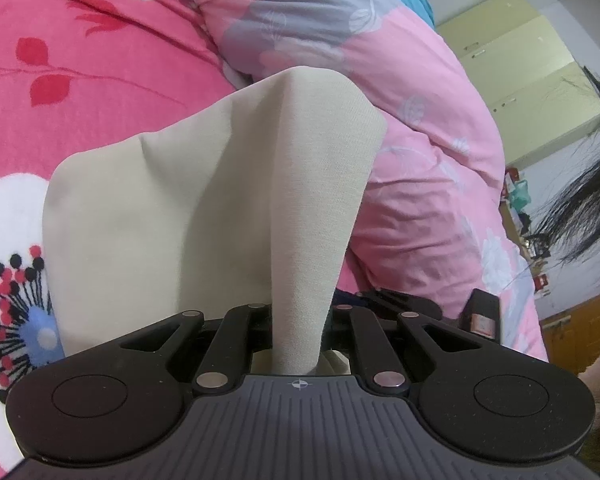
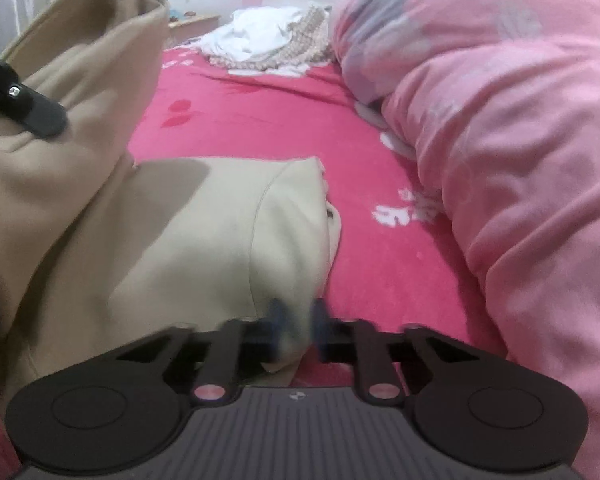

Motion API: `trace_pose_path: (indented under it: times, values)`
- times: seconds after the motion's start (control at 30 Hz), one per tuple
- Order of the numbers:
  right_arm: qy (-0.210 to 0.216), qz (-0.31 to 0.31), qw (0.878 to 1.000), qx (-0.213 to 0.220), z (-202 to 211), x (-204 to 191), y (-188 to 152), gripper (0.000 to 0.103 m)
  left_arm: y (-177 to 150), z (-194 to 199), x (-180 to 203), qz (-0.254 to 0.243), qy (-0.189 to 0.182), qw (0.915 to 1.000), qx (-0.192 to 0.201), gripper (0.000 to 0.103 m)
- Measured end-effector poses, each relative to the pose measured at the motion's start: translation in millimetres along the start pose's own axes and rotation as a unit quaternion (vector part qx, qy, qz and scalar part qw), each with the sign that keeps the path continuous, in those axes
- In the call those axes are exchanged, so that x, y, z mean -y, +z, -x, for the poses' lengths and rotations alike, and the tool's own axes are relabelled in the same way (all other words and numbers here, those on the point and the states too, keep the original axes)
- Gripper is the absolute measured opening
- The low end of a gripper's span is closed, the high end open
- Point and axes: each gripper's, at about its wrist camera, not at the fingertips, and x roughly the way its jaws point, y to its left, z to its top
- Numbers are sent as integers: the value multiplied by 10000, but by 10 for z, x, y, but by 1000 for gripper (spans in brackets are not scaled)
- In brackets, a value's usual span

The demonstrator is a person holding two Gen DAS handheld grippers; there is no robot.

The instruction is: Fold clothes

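A beige garment (image 1: 160,220) lies on the bed, with one part pulled up into a peak. My left gripper (image 1: 300,320) is shut on that raised fold, which hides the fingertips. In the right wrist view the garment (image 2: 200,232) lies spread flat on the sheet, and its lifted part hangs at the left, where one black finger (image 2: 36,118) of the left gripper shows. My right gripper (image 2: 298,328) is blurred. Its jaws stand close together on the garment's near right edge, with cloth between them.
The bed has a red-pink floral sheet (image 2: 260,120). A thick pink quilt (image 2: 520,140) is heaped along the right side. White and patterned clothes (image 2: 268,40) are piled at the far end. A pale yellow cabinet (image 1: 520,72) and a person's dark hair (image 1: 580,208) are at the right.
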Motion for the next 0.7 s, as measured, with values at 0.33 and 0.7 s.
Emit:
trace_pose_path:
  times: [0.33, 0.7]
  values:
    - [2673, -5406, 7955, -583, -358, 1019, -452, 6, -4, -36, -10, -9, 12, 10000, -52, 9]
    - [1277, -4023, 9063, -228, 39, 822, -264, 42, 5, -54, -18, -24, 10, 10000, -85, 9]
